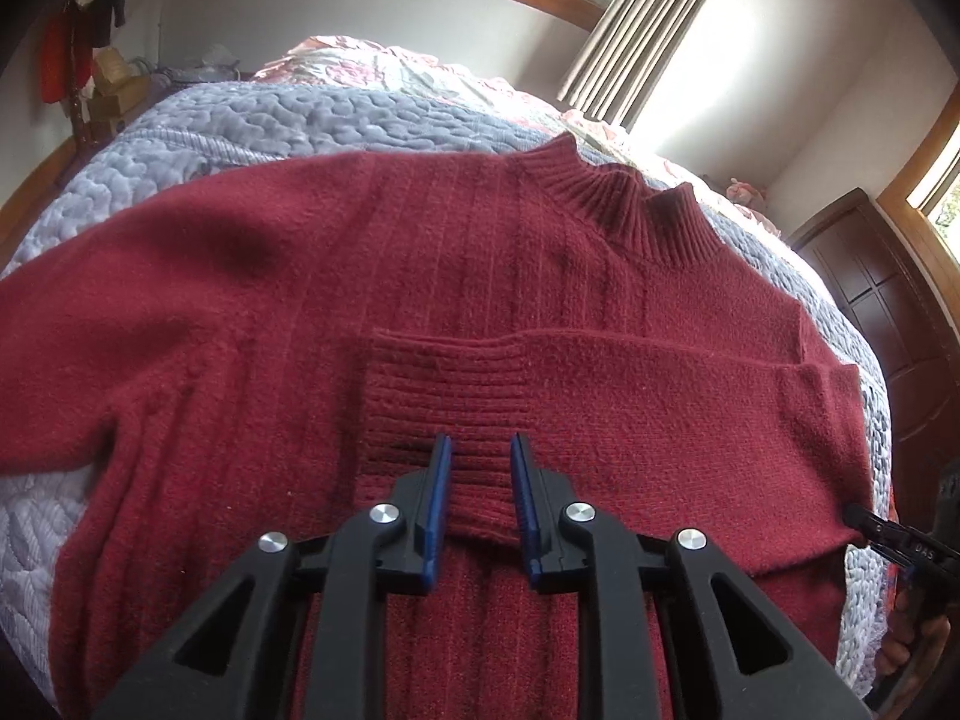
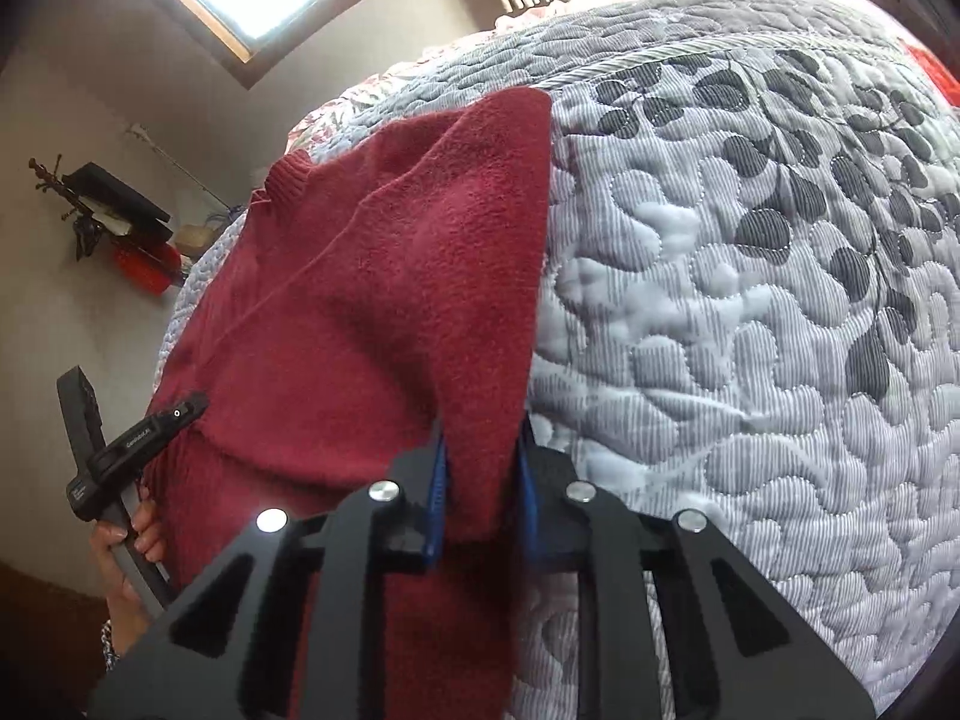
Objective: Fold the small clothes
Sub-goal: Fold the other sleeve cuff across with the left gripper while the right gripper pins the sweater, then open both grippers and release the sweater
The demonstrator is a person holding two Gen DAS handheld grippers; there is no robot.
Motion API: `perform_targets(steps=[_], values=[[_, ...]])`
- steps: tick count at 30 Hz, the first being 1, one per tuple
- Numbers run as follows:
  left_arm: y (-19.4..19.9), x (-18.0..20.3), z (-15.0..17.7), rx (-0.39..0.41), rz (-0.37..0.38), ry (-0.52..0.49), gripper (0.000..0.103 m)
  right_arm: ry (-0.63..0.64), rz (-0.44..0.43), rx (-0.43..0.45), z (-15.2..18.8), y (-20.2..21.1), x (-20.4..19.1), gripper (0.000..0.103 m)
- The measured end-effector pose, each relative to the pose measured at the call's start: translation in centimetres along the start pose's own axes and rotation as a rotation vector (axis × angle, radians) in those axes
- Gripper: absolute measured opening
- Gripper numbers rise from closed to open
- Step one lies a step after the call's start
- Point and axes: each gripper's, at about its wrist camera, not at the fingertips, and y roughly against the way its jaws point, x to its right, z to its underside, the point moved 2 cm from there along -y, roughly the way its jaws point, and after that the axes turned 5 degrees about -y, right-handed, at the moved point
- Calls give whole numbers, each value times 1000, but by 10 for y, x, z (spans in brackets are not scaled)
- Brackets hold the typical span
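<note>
With one sleeve [image 1: 600, 360] folded across the red sweater [image 1: 300, 276], the left gripper [image 1: 480, 462] hovers narrowly parted over its cuff [image 1: 444, 396], while the right gripper [image 2: 483, 450] clamps the sweater's side fold; next, judge the other sleeve [image 1: 90, 360] due inward.

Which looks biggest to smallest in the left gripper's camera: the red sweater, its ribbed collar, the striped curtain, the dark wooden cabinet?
1. Red sweater, by far the largest.
2. Striped curtain and dark wooden cabinet: about alike, and both are far off and cut by the frame, so no ranking.
3. Ribbed collar, smallest.
</note>
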Motion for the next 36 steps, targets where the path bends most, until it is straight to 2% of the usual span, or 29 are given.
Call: perform_targets(steps=[3,6,8,10,15,18,22,26,29,30,31,32,33,34,36], values=[[-8,0,1,-8,-9,-2,20,6,53,-16,5,-13,0,20],[4,2,0,4,-10,-7,20,47,92,5,4,-6,-13,27],[18,6,-3,37,-10,-15,29,102,162,66,3,10,-26,36],[27,15,-7,59,3,-28,34,162,211,124,1,24,-40,37],[19,36,-9,18,-3,-59,36,216,161,119,-6,14,-74,32],[0,35,-2,-44,-18,-59,36,182,180,59,-7,-11,-65,30],[-14,26,3,-52,-11,-66,36,149,182,30,-3,-28,-48,26],[-17,25,2,-64,-14,-66,35,122,177,18,-5,-36,-50,26],[-9,29,2,-63,-21,-89,36,102,162,21,-5,-27,-55,31],[-2,29,2,-59,-24,-96,38,93,156,25,-2,-20,-56,37],[8,29,2,-50,-28,-104,50,92,144,31,1,-13,-61,47],[19,26,4,-34,-35,-116,65,101,136,37,5,-8,-67,51],[32,20,6,-14,-46,-129,72,121,149,38,9,-3,-75,53],[46,11,8,10,-57,-137,76,142,171,36,13,0,-81,54],[71,-17,13,33,-66,-116,77,172,179,27,21,3,-94,55]])
